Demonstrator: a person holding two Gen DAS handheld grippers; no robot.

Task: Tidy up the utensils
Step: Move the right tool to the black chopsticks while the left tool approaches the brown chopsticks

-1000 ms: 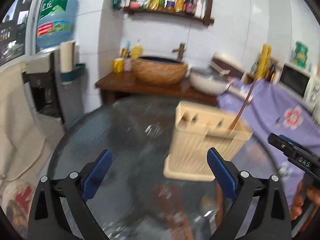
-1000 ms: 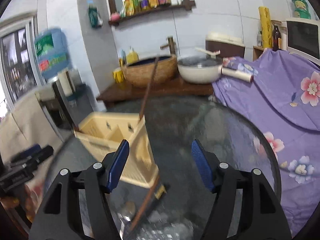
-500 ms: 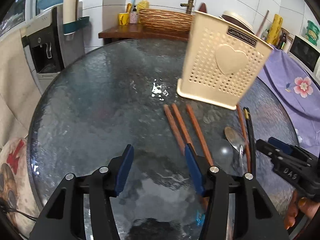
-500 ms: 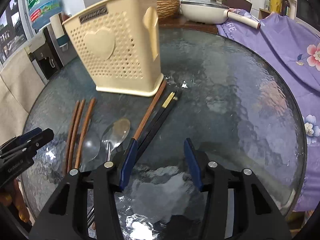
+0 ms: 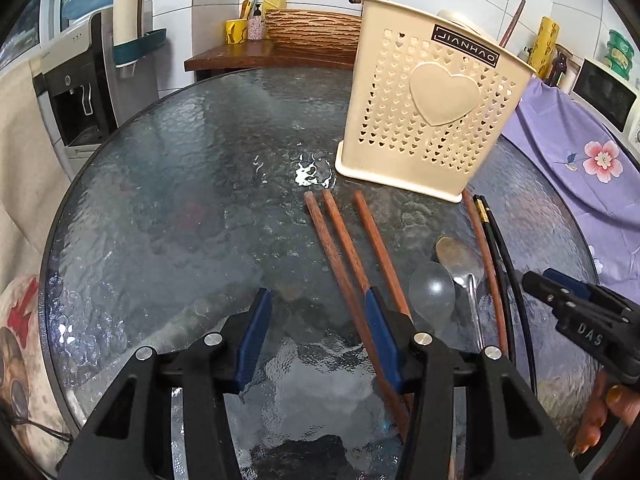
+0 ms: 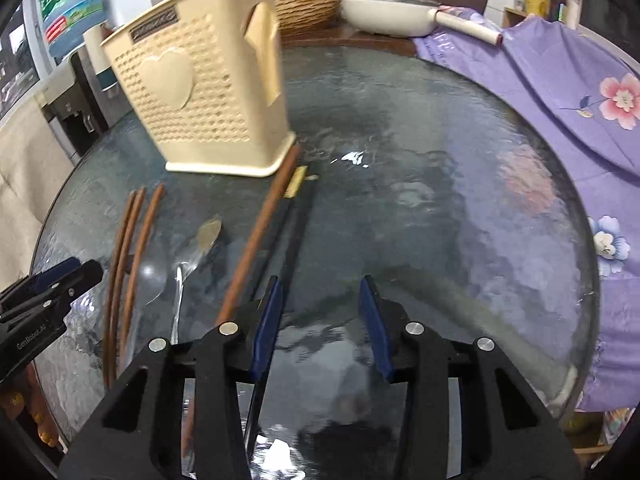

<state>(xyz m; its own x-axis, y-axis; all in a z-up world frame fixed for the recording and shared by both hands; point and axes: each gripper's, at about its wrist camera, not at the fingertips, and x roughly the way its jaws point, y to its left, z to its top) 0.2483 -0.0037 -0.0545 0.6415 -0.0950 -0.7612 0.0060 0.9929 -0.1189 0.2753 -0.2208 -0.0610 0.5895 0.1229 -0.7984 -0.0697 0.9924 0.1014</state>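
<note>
A cream perforated utensil holder [image 5: 430, 108] with a heart stands on the round glass table [image 5: 180, 208]; it also shows in the right wrist view [image 6: 208, 96], with one brown stick standing in it. Three brown wooden chopsticks [image 5: 348, 248] [image 6: 128, 248] lie in front of it. A metal spoon [image 5: 460, 264] [image 6: 188, 256], a clear spoon [image 5: 430, 292], one more brown chopstick [image 6: 260, 232] and black chopsticks [image 5: 496, 240] [image 6: 292, 232] lie to their right. My left gripper [image 5: 318, 300] is open and empty above the brown chopsticks. My right gripper [image 6: 320, 292] is open and empty beside the black chopsticks.
A purple flowered cloth [image 6: 560, 80] covers furniture at the right. A wooden counter with a woven basin [image 5: 312, 32] and a white pan [image 6: 384, 12] stands behind the table. A water dispenser [image 5: 80, 92] stands at the left.
Both grippers have tilted down from the room towards the table and come lower and closer to the utensils. Both have stayed open and empty.
</note>
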